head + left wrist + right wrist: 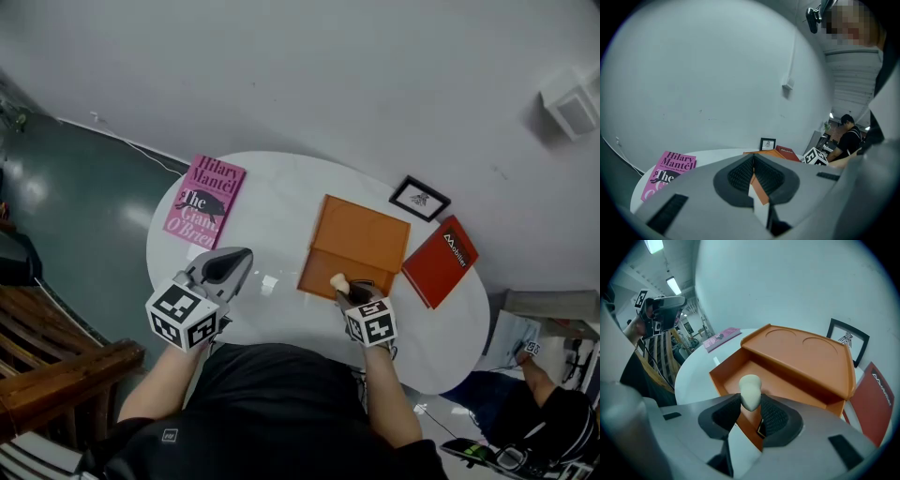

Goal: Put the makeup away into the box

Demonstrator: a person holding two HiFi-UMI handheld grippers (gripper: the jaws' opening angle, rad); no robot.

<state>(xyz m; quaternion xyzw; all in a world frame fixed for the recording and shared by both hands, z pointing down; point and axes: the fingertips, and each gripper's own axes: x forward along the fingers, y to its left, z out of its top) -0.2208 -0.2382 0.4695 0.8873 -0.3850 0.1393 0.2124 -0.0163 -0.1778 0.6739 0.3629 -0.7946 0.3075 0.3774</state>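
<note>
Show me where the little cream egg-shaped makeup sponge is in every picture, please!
Head view: the cream egg-shaped makeup sponge is low in the middle, poking out of the right gripper at the near edge of the open orange box.
Left gripper view: not in it.
Right gripper view: dead centre, pinched between the jaws above the box's tray.
Shared landmark: the open orange box shows in all three views.

Orange box (361, 239), cream sponge (750, 391), white table (272, 211), pink book (203, 201) lettered black and white, red book (440, 260) lettered white, black-framed picture (419, 198), grey left gripper (234, 262) and right gripper (347, 289) with black-and-white square-patterned cubes, dark teal floor (84, 206).
</note>
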